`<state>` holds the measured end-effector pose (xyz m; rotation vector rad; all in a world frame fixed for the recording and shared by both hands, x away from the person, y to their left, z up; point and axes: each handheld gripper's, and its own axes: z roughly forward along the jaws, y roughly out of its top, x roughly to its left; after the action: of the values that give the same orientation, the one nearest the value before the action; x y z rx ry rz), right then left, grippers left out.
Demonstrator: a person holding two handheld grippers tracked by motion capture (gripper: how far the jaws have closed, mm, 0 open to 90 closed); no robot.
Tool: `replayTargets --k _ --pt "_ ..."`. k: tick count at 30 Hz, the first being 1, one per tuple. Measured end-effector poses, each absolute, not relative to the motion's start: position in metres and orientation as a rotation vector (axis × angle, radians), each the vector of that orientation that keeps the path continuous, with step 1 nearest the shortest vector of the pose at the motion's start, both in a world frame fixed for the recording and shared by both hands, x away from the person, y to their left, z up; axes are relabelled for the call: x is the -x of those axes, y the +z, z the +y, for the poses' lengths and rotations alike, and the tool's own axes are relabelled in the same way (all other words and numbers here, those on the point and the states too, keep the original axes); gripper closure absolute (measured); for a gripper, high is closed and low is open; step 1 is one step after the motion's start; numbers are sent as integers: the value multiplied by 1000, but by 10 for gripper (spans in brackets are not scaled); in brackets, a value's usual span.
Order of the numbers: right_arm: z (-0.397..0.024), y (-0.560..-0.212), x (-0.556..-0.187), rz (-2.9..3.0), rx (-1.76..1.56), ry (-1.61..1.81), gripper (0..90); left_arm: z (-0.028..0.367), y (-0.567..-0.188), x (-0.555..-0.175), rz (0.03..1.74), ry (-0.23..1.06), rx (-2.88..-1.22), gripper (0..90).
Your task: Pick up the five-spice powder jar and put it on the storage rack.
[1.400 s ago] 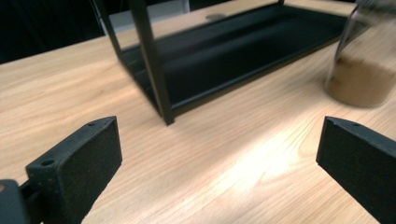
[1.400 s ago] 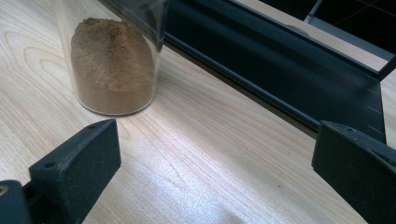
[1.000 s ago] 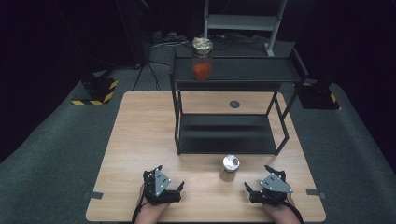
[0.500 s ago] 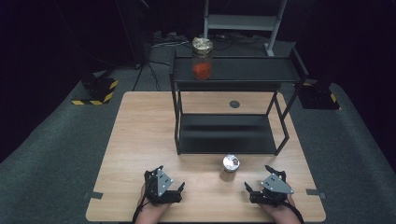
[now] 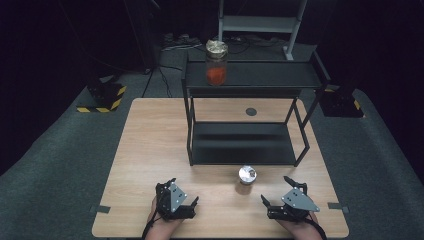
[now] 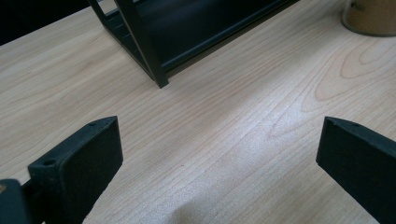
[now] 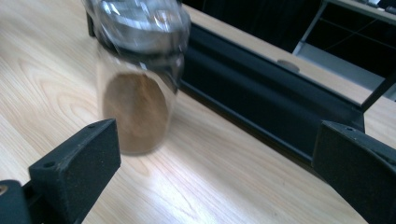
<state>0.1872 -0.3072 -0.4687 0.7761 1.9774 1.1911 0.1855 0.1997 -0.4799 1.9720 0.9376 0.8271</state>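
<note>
Two tools, the left tool [image 5: 192, 202] and the right tool [image 5: 274, 192], stay wide open and empty near the counter [image 5: 150, 150] edge. Nothing has shifted; the brown-filled jar [image 5: 247, 178] stands untouched before the rack [image 5: 240, 145], nearest the right tool, so reaching hasn't begun.

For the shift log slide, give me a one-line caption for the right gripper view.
Open right gripper faces a silver-lidded jar of brown powder standing on the wooden table before the black shelf.
</note>
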Motion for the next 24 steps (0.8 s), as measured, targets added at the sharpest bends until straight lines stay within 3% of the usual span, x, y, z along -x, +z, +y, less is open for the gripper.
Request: replayTargets --k 24 --pt "-269 -459 -188 1972 -770 1307 0 200 -481 -184 916 836 -1973 7"
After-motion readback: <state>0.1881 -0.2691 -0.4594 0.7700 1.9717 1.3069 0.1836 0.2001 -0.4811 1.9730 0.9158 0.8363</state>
